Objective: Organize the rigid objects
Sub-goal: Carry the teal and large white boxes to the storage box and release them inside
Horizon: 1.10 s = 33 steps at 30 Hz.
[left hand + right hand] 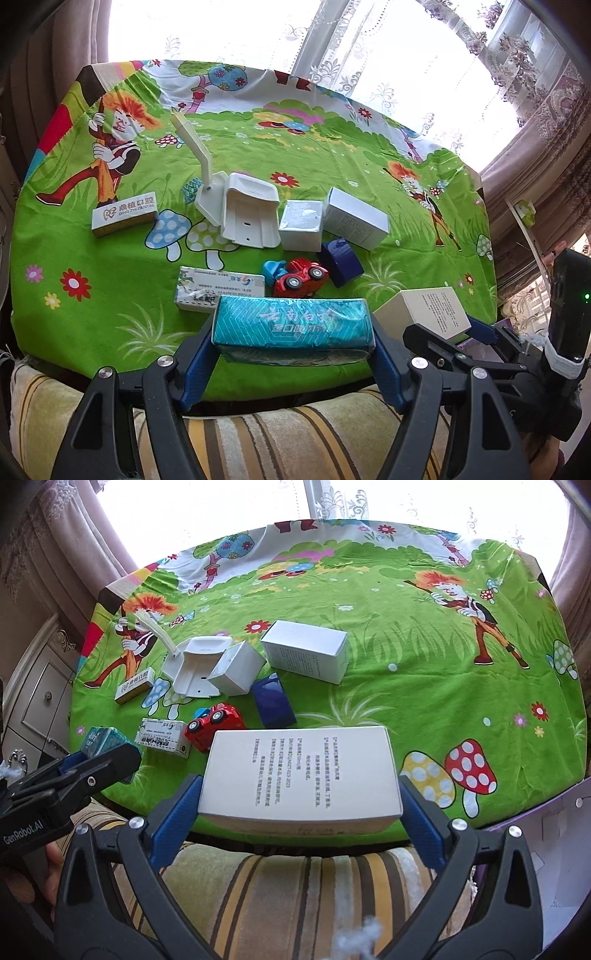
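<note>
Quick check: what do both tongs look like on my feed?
Both tongs, left and right, have black plastic arms with silver rivets and ribbed blue pads. The left body reads "GenRobot.AI" in white; a green light glows on the right's black body.

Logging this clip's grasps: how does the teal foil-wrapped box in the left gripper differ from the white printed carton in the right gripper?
The teal foil-wrapped box is shiny and patterned with large lettering; the white printed carton is matte with small lines of text. The teal box looks slimmer, the white carton broader-faced. Both are rectangular, clamped end to end between blue pads, the left gripper on the teal box and the right gripper on the carton, over the near edge of the green cartoon tablecloth.
</note>
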Motion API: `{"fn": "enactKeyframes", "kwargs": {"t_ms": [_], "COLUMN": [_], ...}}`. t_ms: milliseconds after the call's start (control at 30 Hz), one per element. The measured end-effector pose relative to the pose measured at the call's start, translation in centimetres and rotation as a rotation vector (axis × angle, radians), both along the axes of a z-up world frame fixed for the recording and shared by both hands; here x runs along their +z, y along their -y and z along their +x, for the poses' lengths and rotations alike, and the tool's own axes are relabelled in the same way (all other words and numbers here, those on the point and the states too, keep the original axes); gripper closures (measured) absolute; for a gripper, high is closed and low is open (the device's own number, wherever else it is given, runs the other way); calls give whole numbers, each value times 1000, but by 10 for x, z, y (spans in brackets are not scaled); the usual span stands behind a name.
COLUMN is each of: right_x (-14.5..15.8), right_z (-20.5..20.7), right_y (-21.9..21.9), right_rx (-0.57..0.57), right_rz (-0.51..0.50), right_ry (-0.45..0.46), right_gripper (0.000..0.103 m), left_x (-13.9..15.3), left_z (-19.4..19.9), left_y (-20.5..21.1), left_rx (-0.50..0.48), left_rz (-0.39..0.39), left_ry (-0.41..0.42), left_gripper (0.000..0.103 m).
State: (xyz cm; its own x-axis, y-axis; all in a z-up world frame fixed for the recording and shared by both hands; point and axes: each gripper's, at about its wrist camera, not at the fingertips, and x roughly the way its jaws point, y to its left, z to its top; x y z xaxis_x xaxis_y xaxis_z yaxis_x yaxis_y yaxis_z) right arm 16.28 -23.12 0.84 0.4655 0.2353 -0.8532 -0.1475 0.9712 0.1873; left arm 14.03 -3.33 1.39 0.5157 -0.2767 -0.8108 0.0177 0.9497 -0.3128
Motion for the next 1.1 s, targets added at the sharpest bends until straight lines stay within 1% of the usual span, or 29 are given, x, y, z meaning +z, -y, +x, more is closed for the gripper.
{"fn": "enactKeyframes", "kwargs": {"t_ms": [200, 500, 833, 1100], "right_x": [9, 15, 21, 24], "right_z": [-14, -38, -71, -97], "right_y": [28, 85, 150, 207], "right_rx": [-39, -120, -211, -315], "right_rz": [17, 41, 32, 10], "right_ry": [24, 40, 55, 53], "right_gripper": [3, 3, 3, 3], "left_x": [2, 9, 14, 17], "left_z": [-8, -19, -35, -48], "left_y": [27, 75, 131, 171], "left_rx": [-43, -118, -234, -328], "left_rz": [-2, 2, 5, 0], "left_ry": [-8, -7, -5, -4], "left_gripper": [29, 29, 29, 29]}}
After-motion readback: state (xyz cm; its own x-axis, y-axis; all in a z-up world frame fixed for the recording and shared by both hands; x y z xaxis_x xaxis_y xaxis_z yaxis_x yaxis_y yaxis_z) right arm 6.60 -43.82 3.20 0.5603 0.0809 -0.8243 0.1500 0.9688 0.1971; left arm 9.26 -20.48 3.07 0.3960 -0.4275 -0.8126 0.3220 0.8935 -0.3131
